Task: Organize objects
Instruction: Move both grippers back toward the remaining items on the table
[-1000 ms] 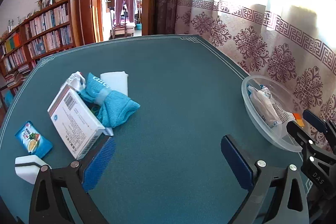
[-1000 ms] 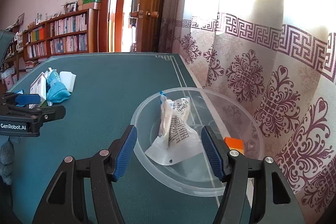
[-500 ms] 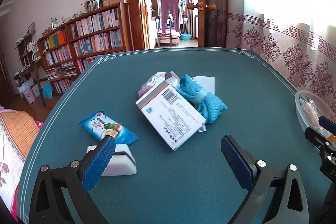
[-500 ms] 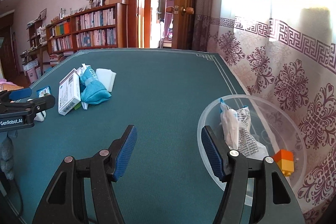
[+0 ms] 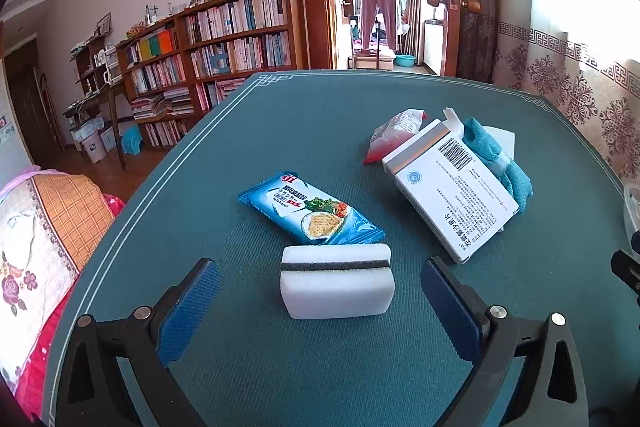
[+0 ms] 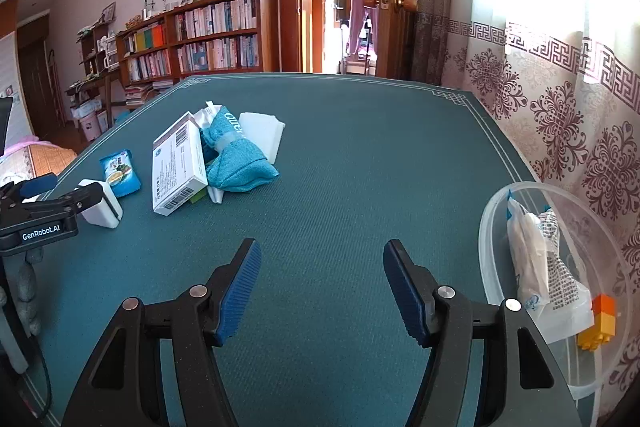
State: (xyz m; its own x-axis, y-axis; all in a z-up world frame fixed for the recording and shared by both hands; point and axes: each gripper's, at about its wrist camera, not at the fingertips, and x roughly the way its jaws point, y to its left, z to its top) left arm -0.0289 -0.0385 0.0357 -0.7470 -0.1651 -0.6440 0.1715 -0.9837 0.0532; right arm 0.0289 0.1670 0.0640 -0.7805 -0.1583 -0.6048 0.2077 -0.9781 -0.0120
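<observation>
Both views have swung away from the clear bowl (image 6: 560, 291) toward the heap at the tabletop's (image 5: 360, 115) left side: a second ago your left claw (image 5: 316, 303) faced the white box and the bowl's rim, and now the white sponge (image 5: 336, 281) sits squarely ahead of it.

Going left to right in the left wrist view: the blue cracker packet (image 5: 310, 213) lies nearest the tabletop's left edge, its near end touching the sponge's far side. The sponge rests in line between the pads, its long axis running across from one pad to the other, so the pads face its short ends. Further right the white box (image 5: 452, 191) leans on a red packet (image 5: 394, 137) and the teal cloth (image 5: 500, 163).

Your left claw is released, pads clear of the sponge on both sides, nothing gripped. Your right claw (image 6: 320, 291) is also released and empty, over bare cloth near the tabletop's near edge, with the bowl at its right, holding a white pouch (image 6: 540, 267) and an orange block (image 6: 600, 319).

Judging by this, the left hand is the nearer one for the sponge; the bowl lies well apart at the right edge.
</observation>
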